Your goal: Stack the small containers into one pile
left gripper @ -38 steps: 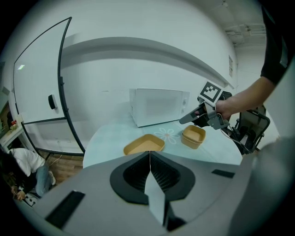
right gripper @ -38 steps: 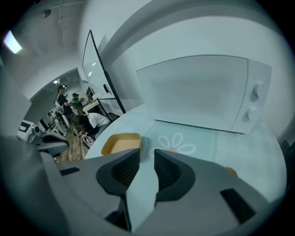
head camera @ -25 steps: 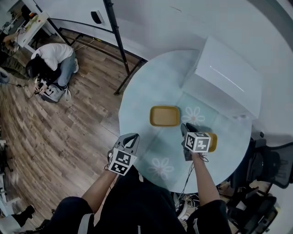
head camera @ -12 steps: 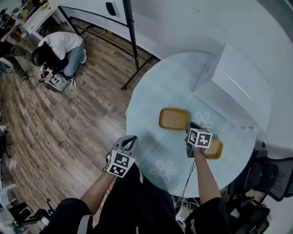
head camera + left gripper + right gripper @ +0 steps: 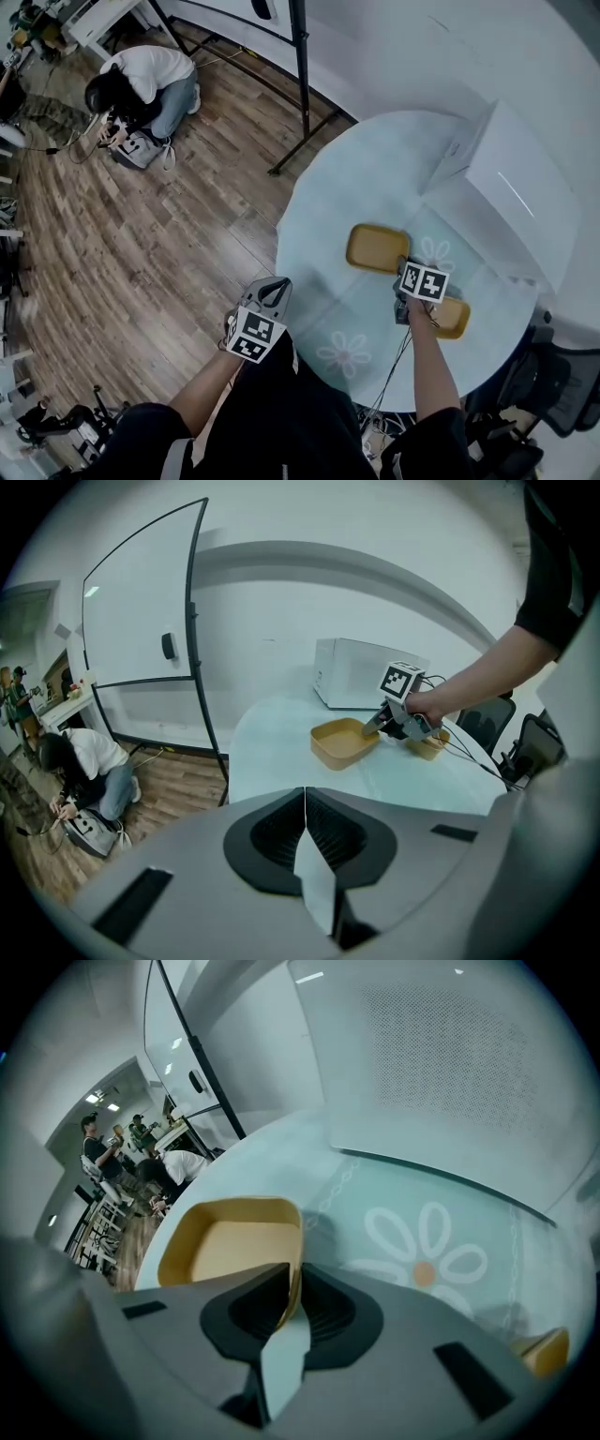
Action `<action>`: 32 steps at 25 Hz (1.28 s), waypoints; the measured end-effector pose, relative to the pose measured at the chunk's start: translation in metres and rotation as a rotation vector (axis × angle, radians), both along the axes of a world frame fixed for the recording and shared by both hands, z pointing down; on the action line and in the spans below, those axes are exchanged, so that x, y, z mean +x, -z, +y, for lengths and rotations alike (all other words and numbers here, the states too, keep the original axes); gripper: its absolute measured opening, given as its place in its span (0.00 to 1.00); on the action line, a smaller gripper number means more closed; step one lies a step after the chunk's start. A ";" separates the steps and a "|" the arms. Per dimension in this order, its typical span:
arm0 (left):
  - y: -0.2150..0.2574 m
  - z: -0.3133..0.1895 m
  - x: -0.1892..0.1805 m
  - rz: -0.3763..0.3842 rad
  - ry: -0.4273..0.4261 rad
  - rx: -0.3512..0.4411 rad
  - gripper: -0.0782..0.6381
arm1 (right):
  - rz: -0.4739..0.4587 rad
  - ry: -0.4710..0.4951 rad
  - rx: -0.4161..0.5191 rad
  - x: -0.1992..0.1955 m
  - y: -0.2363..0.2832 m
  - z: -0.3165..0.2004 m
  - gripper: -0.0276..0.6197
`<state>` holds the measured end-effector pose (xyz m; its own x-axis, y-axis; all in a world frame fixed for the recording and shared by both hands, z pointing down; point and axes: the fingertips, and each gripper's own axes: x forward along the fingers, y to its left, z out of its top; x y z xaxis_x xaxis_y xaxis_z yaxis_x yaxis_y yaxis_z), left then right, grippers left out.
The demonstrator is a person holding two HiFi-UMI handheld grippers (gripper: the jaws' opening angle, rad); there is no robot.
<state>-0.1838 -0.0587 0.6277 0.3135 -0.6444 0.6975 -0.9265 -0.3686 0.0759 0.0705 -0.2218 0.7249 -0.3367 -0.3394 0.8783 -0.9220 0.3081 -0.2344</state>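
Note:
Two yellow containers sit on a round pale table (image 5: 319, 216). The larger container (image 5: 377, 248) (image 5: 343, 742) (image 5: 230, 1246) lies mid-table. The smaller container (image 5: 453, 318) (image 5: 429, 746) (image 5: 546, 1349) is to its right, near the table's front edge. My right gripper (image 5: 404, 266) (image 5: 291, 1288) is shut on the larger container's right rim, which runs between its jaws. My left gripper (image 5: 267, 298) (image 5: 305, 799) hangs off the table's left front edge, shut with nothing in it.
A white box-shaped appliance (image 5: 506, 202) (image 5: 361, 672) (image 5: 450, 1063) fills the table's back right. A dark stand pole (image 5: 302, 56) rises beyond the table. A person (image 5: 145, 80) crouches on the wooden floor at far left. A chair (image 5: 562, 375) stands at right.
The head view has swung, so the table sits further right. My right gripper has edged left onto the larger container's rim. The left gripper has barely moved.

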 end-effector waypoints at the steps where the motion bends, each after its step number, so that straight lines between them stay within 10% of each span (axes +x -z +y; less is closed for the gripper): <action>1: 0.000 0.001 -0.001 0.000 0.002 0.000 0.13 | -0.004 -0.007 -0.005 -0.001 -0.001 0.001 0.12; 32: 0.019 -0.013 0.065 0.013 -0.173 0.060 0.13 | -0.103 -0.141 0.008 0.074 0.068 0.038 0.09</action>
<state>-0.1184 -0.0717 0.6084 0.4317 -0.6202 0.6549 -0.8481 -0.5264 0.0606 0.1444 -0.1836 0.6569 -0.3732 -0.3963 0.8388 -0.9275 0.1791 -0.3280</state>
